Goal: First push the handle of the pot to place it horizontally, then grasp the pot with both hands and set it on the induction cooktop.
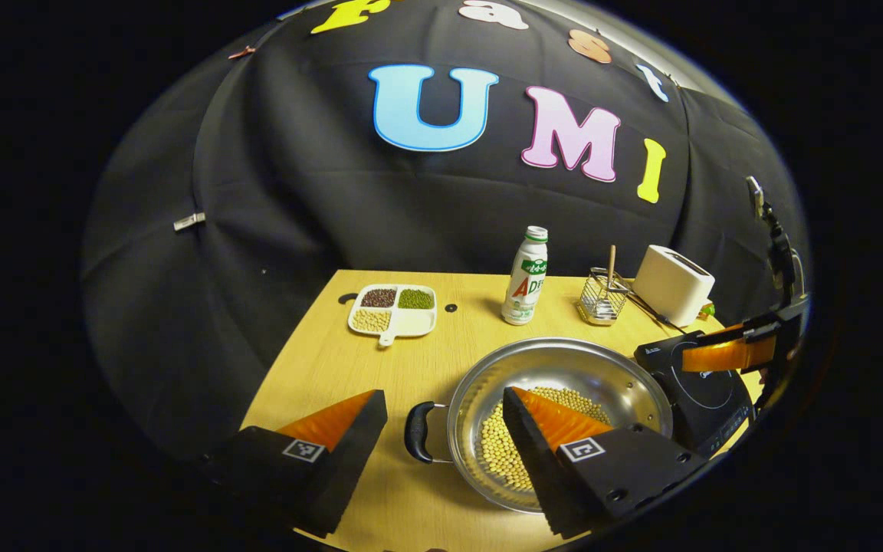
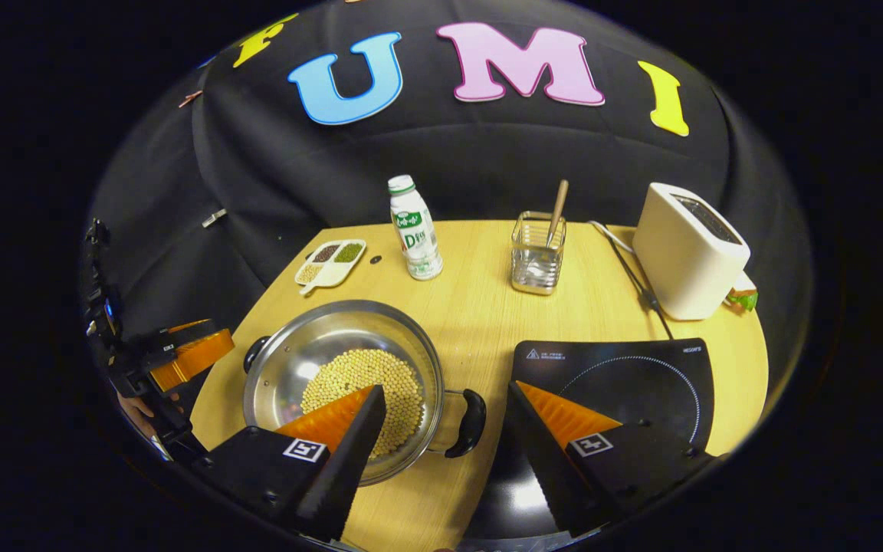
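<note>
Wooden bench [image 2: 487, 307]: pot [image 1: 556, 418] of beans at centre, cooktop [image 2: 625, 383] at its 3 o'clock.
Both claws released, left claw [image 1: 441, 414] straddling one handle [image 1: 418, 432], right claw [image 2: 445, 410] the other; clench both evenly, lift level.

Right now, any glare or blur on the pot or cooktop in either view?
Left gripper view: pot sharp, soft highlights on its inner wall. Right gripper view: bright glare patch on the cooktop near edge, small glints in the pot; fisheye bends the table edge.
</note>
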`<state>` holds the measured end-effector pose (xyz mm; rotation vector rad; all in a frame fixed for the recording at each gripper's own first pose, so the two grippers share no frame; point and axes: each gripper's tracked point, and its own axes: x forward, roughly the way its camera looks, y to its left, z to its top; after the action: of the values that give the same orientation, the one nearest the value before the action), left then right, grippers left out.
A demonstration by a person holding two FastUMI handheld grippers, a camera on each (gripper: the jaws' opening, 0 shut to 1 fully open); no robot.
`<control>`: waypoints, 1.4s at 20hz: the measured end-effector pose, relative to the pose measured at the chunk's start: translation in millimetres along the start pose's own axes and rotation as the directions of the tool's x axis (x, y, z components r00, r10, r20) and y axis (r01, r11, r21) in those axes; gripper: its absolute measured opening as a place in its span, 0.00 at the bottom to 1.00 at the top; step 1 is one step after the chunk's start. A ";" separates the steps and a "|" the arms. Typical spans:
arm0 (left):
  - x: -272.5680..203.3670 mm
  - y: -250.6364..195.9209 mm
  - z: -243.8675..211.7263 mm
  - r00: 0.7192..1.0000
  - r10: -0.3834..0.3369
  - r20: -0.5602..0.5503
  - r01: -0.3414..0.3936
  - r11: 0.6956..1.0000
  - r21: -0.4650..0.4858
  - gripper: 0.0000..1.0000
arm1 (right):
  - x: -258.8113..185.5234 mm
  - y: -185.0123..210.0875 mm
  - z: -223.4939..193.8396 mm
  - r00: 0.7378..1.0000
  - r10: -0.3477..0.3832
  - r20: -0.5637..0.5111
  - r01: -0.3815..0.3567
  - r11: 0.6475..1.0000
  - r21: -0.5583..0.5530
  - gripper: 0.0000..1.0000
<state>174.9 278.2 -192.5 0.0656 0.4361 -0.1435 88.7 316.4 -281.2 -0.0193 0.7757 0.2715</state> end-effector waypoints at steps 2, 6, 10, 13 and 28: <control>8.4 0.0 -8.6 1.000 -0.013 -0.018 0.012 0.999 -0.038 0.96 | 18.9 -6.7 -13.9 0.999 -0.023 -0.038 0.024 0.999 0.021 0.99; 21.1 -3.1 -17.3 0.998 -0.045 -0.032 0.044 0.998 -0.056 0.95 | 39.9 -2.0 -33.8 0.997 0.002 -0.075 0.004 0.998 0.068 0.99; 36.0 4.8 -32.0 0.996 -0.055 -0.073 0.051 0.997 -0.061 0.95 | 51.7 -0.7 -44.4 0.995 0.008 -0.103 0.002 0.996 0.094 0.99; 42.5 1.9 -45.6 0.988 -0.097 -0.119 0.087 0.993 -0.084 0.95 | 57.9 5.9 -48.1 0.993 0.025 -0.117 -0.013 0.994 0.110 0.99; 74.6 22.7 -75.8 0.974 -0.086 -0.209 0.066 0.993 -0.101 0.63 | 92.2 1.7 -66.7 0.979 -0.042 -0.199 0.070 0.988 0.139 0.65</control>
<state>213.7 298.5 -292.1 -0.0284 0.6591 -0.1928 105.1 331.9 -392.8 0.0710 0.9881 0.1599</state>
